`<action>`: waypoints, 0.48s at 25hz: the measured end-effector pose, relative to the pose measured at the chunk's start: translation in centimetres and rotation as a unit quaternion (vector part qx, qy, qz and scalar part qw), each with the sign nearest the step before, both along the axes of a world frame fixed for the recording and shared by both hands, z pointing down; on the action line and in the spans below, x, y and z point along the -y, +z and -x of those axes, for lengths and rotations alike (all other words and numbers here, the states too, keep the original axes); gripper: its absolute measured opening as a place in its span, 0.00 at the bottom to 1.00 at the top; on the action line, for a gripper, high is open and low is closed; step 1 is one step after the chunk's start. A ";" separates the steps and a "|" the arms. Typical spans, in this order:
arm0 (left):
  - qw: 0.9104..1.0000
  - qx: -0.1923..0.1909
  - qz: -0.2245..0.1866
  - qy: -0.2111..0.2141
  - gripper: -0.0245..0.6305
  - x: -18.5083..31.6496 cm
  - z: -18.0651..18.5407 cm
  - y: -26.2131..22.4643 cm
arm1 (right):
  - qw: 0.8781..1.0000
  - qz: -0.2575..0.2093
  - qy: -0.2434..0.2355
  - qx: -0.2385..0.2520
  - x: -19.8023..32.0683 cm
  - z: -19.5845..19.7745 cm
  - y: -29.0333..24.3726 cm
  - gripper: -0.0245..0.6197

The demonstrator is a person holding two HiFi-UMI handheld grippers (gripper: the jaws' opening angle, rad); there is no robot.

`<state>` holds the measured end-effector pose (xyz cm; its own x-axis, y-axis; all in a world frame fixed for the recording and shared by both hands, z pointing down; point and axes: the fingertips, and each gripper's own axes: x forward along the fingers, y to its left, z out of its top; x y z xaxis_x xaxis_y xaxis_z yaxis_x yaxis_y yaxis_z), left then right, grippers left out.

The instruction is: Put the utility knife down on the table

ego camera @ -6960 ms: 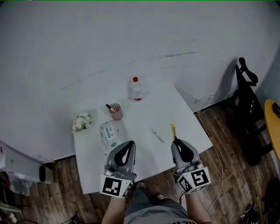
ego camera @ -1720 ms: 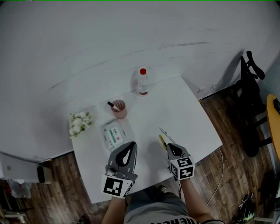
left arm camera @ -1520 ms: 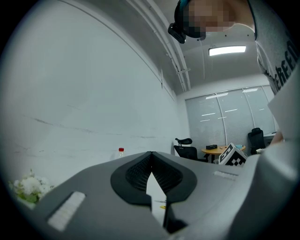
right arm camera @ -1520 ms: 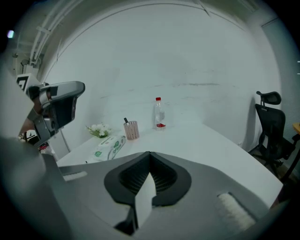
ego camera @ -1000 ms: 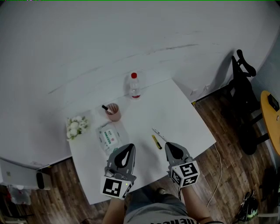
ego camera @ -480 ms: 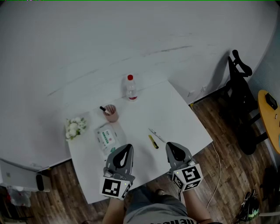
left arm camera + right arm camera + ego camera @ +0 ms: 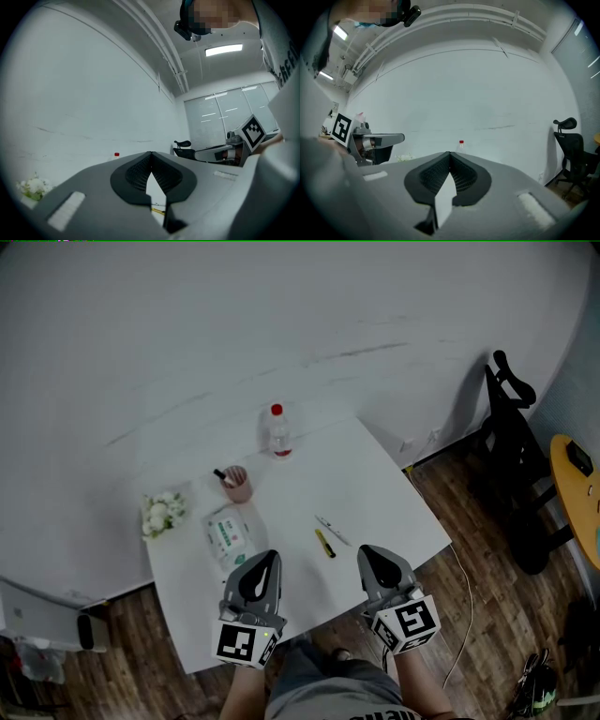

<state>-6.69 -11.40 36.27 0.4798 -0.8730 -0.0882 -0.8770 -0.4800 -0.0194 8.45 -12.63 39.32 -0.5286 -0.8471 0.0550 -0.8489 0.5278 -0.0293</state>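
The utility knife (image 7: 324, 543) lies flat on the table (image 7: 375, 484), just ahead of and between both tools. The left tool (image 7: 267, 561) and right tool (image 7: 369, 557) have jaws fully closed, gripping nothing

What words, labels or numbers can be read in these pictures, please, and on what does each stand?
None can be read in full.
Wipes packet: green label, print too small to read.
Bottle: any label too small to tell.
Shirt: dark letters, cut off at the edge.
Marker cubes: square patterns, no words.
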 end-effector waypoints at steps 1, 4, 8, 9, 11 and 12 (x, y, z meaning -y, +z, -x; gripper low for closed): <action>1.000 0.000 -0.001 -0.001 0.05 -0.1 0.0 -0.1 | 1.000 -0.004 0.000 -0.001 -0.2 0.0 -0.3 0.04; 1.000 -0.001 -0.005 -0.003 0.05 -0.6 0.0 -0.3 | 1.000 -0.022 0.001 -0.002 -0.8 0.0 -1.2 0.04; 1.000 0.000 -0.009 -0.006 0.05 -1.2 -0.1 -0.5 | 0.999 -0.040 0.002 0.001 -1.5 -0.3 -2.2 0.04; 1.000 0.000 -0.010 -0.006 0.05 -1.3 -0.2 -0.6 | 0.999 -0.042 0.002 0.002 -1.6 -0.4 -2.4 0.04; 1.000 -0.001 -0.012 -0.006 0.05 -1.6 -0.2 -0.7 | 0.999 -0.046 0.002 0.003 -1.9 -0.4 -2.7 0.04; 1.000 -0.001 -0.013 -0.006 0.05 -1.7 -0.3 -0.7 | 0.999 -0.048 0.002 0.003 -1.9 -0.4 -2.8 0.04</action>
<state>-6.43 -9.74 35.58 0.4686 -0.8764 -0.1112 -0.8831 -0.4683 -0.0305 8.87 -10.71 36.50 -0.5245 -0.8509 -0.0298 -0.8514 0.5243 0.0153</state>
